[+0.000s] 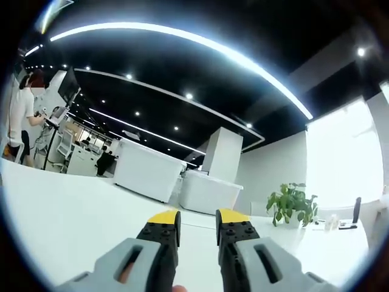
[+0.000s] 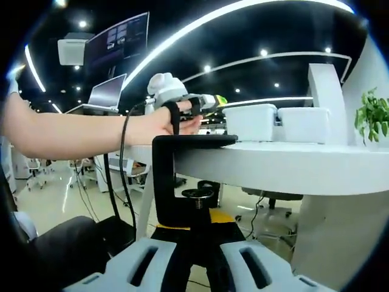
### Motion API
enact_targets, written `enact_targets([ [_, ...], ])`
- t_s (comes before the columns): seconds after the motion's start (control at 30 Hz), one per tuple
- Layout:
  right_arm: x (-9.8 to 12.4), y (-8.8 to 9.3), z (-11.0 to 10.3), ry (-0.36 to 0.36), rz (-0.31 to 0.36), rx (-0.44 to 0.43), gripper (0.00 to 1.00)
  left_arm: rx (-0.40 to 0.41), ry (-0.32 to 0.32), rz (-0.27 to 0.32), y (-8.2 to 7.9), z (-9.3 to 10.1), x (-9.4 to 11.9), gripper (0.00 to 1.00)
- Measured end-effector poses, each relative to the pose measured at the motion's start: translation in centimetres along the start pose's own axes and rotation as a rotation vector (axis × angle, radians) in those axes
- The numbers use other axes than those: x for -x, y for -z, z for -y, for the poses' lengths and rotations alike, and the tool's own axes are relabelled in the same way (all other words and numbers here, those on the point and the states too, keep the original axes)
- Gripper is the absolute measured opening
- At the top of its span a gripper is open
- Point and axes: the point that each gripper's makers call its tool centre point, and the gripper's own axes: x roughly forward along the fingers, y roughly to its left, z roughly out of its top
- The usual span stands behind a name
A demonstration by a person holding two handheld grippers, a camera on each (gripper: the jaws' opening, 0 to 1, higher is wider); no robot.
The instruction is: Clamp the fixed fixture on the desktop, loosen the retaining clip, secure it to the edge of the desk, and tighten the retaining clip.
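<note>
A black C-shaped clamp (image 2: 176, 182) is being fitted over the desk's (image 2: 273, 164) near edge in the right gripper view, its top arm lying on the desktop at the edge and its round screw pad (image 2: 197, 194) hanging below the underside, apart from it. The right gripper (image 2: 193, 234) is being held closed on the clamp's lower part, its yellow-tipped jaws pressed to the black frame just under the screw. In the same view the left gripper (image 2: 206, 101) is being carried above the desktop in a hand (image 2: 179, 121), just over the clamp's top arm; whether it is touching the arm cannot be told. In the left gripper view that gripper (image 1: 197, 228) is being held slightly open with nothing between its jaws, pointed across the white desktop (image 1: 73, 213) toward a plant (image 1: 293, 204) at the far side. The step in hand is being judged as seating and tightening: the frame is best being kept pushed fully against the edge with the top arm flat, while the screw is being turned until the pad is bearing squarely on the underside. A tilted frame or a light grip is being judged the main risk, since the clamp could be twisting or slipping off the rounded edge.
</note>
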Motion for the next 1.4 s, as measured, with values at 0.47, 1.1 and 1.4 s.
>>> enact_targets([
  [0.47,-0.2,0.0,1.7,0.027,-0.007,0.02,0.03,0.004,0.011,0.0,0.0,0.1,-0.3,0.25],
  [1.1,-0.9,0.1,4.4,0.075,-0.004,0.029,0.03,-0.001,0.017,-0.004,0.2,0.6,-0.1,0.25],
  [1.4,-0.9,0.1,4.3,0.077,0.014,0.023,0.03,-0.011,0.029,-0.013,0.4,1.2,0.2,0.25],
])
